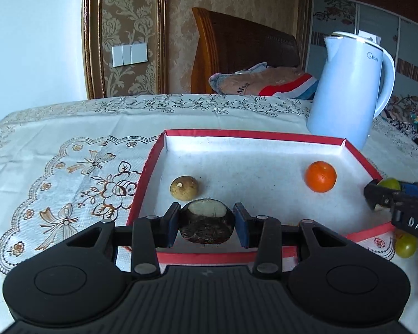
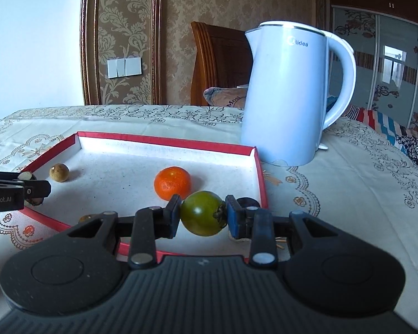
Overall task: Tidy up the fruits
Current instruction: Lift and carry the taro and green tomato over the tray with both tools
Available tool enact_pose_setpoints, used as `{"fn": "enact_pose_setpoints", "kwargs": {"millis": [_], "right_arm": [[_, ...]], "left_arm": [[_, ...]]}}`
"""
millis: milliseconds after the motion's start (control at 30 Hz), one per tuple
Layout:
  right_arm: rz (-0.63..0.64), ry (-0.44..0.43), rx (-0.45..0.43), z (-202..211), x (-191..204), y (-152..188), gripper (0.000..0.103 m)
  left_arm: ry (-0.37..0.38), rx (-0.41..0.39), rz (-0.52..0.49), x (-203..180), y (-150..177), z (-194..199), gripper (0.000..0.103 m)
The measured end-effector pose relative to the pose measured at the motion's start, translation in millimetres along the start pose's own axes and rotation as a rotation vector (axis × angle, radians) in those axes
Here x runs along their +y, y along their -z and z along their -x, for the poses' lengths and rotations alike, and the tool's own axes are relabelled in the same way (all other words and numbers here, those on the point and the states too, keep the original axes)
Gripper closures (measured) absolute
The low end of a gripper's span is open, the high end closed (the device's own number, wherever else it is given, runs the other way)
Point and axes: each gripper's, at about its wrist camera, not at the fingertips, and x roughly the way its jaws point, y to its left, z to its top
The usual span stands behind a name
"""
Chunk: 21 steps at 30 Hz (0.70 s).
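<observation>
Gripping a dark brown, hairy-skinned fruit (image 1: 206, 224) with a pale cut top, the left gripper (image 1: 206, 224) hangs at 6 o'clock over the near edge of the red-rimmed tray (image 1: 253, 134); its two pads press the fruit from either side, so the jaws stand narrow around it; a small tan fruit (image 1: 184, 188) lies on the tray floor at 11 o'clock from that gripper, just beside it but apart; an orange (image 1: 320, 176) rests at 2 o'clock, well apart, nearer the tray's right wall. Pinched between the pads of the right gripper (image 2: 203, 213) is a green tomato-like fruit (image 2: 203, 213), held over the tray's near right corner; from this gripper the orange sits at 11 o'clock, close behind the held fruit; whether they touch I cannot tell. Another green fruit (image 1: 405, 245) lies on the patterned tablecloth (image 1: 55, 144) outside the tray in the left wrist view; a pale blue kettle (image 2: 289, 94) stands at 1 o'clock beyond the tray.
</observation>
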Motion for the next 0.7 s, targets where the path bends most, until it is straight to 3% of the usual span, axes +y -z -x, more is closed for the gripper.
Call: {"fn": "enact_pose_setpoints", "kwargs": {"millis": [333, 700], "right_arm": [[-0.015, -0.008, 0.114, -44, 3, -10, 0.071], [-0.01, 0.026, 0.123, -66, 6, -19, 0.071]], "left_arm": [[-0.04, 0.032, -0.037, -22, -11, -35, 0.063], [-0.092, 0.022, -0.04, -32, -20, -62, 0.063]]}}
